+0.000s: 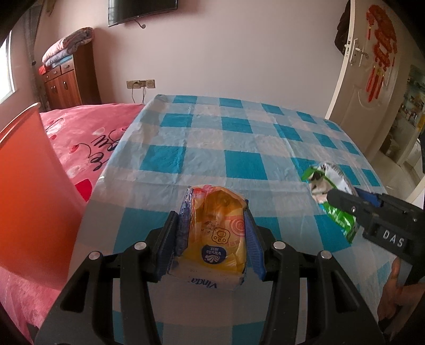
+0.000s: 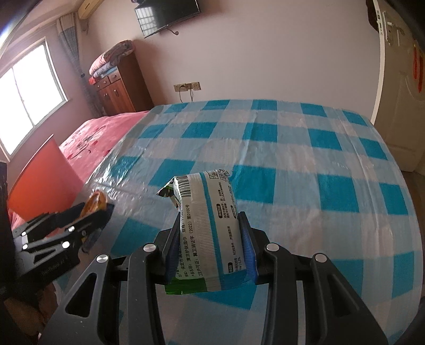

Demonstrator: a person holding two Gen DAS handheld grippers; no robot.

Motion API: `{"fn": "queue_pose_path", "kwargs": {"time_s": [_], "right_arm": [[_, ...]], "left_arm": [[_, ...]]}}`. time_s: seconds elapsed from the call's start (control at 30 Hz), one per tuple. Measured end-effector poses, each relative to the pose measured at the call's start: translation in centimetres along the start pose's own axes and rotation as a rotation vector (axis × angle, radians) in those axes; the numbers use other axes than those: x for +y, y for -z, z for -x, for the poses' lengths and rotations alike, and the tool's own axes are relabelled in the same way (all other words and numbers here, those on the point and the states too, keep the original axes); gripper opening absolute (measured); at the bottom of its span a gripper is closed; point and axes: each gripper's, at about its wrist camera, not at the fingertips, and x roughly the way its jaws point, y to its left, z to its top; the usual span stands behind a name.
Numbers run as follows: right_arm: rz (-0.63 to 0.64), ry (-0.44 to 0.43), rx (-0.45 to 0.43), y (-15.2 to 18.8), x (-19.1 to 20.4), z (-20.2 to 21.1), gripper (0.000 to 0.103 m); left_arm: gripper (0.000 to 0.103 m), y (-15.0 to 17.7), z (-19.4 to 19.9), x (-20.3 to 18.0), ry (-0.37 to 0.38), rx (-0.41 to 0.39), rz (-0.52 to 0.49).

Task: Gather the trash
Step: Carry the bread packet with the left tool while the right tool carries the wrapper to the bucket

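Below both hands lies a checked tablecloth [image 1: 239,138]. My left gripper [image 1: 212,238] pinches the yellow tissue pack [image 1: 220,228] by its sides; my right gripper [image 2: 209,244] pinches the green wipes pack [image 2: 209,220]. Both seem light, soft and slippery, so I grip mid-body.

The television [image 1: 142,10] on the wall is cut off by the top edge in the left wrist view, so only its lower part shows. The door [image 2: 398,87] runs out of the right wrist view at the right. The print on the wipes packet [image 2: 209,225] is partly covered by the pads of the right hand-held gripper [image 2: 211,238]. The left hand-held gripper [image 2: 87,220] is blurred there, hiding most of the tissue pack [image 2: 94,203]. The orange bin [image 1: 32,199] is cropped at the left.
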Motion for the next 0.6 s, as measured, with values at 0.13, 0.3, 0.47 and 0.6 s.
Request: {"fn": "queue_pose_path", "kwargs": {"time_s": [0.13, 0.3, 0.47, 0.6], "right_arm": [[0.013, -0.002, 0.004, 0.8, 0.8, 0.9, 0.040], [0.031, -0.010, 0.001, 1.2, 1.9, 2.1, 0.040], [0.044, -0.024, -0.004, 1.2, 3.2, 3.3, 0.040], [0.060, -0.038, -0.008, 1.0, 4.5, 4.3, 0.040]], "left_arm": [[0.050, 0.3, 1.1, 0.1, -0.010, -0.014, -0.007], [0.050, 0.5, 2.9, 0.5, -0.023, -0.038, -0.013], [0.050, 0.4, 5.0, 1.5, -0.039, -0.070, -0.009], [0.050, 0.4, 6.8, 2.7, -0.062, -0.094, -0.007]]}}
